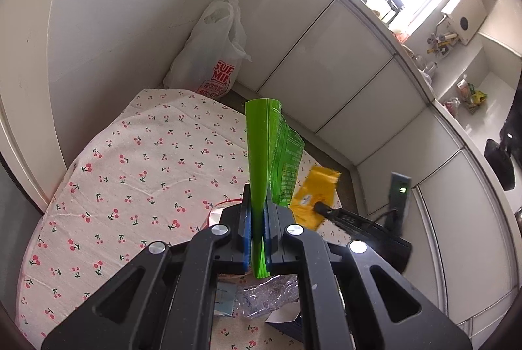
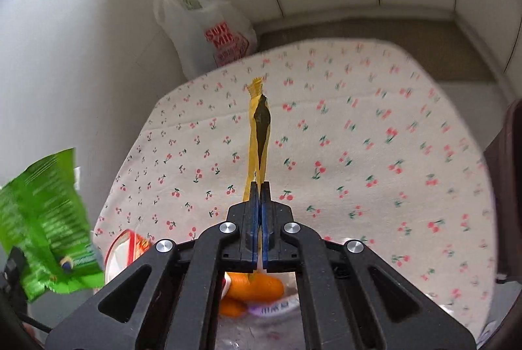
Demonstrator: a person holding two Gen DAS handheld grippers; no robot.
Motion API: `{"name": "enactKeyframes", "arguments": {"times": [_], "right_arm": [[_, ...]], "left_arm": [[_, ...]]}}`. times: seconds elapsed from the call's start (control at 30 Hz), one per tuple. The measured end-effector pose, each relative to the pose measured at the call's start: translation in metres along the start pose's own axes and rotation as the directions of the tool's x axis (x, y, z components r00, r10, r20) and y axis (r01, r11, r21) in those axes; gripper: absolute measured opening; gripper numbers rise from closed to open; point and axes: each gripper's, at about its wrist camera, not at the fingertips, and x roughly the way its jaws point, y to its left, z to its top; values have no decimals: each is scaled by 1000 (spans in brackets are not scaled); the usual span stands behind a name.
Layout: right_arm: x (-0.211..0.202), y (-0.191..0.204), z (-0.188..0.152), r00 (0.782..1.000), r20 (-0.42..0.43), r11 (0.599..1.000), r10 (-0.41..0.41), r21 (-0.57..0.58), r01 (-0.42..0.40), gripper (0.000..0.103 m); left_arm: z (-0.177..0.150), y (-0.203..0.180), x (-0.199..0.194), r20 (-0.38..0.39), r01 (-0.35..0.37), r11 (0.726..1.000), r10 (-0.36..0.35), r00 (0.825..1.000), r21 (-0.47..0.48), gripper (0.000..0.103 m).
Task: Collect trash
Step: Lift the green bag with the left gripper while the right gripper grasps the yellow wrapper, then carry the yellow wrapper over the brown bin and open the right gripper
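Note:
My left gripper (image 1: 257,203) is shut on a green snack wrapper (image 1: 266,147) and holds it upright above the cherry-print table (image 1: 130,160). The wrapper also shows in the right wrist view (image 2: 45,219) at the left edge. My right gripper (image 2: 260,190) is shut on a yellow wrapper (image 2: 257,128), held edge-on above the table (image 2: 375,137). The yellow wrapper (image 1: 314,196) and the right gripper (image 1: 321,207) show in the left wrist view, just right of the green one. A white plastic bag with red print (image 1: 212,53) stands on the floor beyond the table; it also shows in the right wrist view (image 2: 208,30).
Under my left gripper lie a crushed clear bottle (image 1: 264,294) and a dark box (image 1: 287,322). Under my right gripper are an orange peel (image 2: 257,284), a red-and-white packet (image 2: 127,248) and a cup lid (image 2: 274,307). White cabinets (image 1: 326,62) run along the right.

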Motion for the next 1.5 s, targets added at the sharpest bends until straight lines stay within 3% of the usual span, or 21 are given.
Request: {"name": "enactKeyframes", "arguments": {"times": [0.13, 0.37, 0.57, 1.07, 1.5], "right_arm": [[-46, 10, -13, 993, 98, 994, -62, -80, 70, 0], [-120, 30, -43, 970, 233, 984, -70, -143, 106, 0], [-179, 39, -77, 917, 389, 970, -87, -175, 167, 0], [-212, 27, -105, 892, 439, 960, -110, -186, 210, 0], [-243, -11, -107, 871, 466, 967, -158, -105, 232, 0]], "left_arm": [[-5, -9, -4, 16, -26, 999, 26, 1000, 23, 5], [-15, -28, -21, 64, -54, 995, 49, 997, 80, 6], [-29, -47, -32, 88, -63, 986, 50, 995, 152, 5], [-53, -94, -41, 130, -60, 963, 26, 991, 263, 6], [-71, -151, -26, 106, 26, 950, -62, 992, 311, 6]]}}
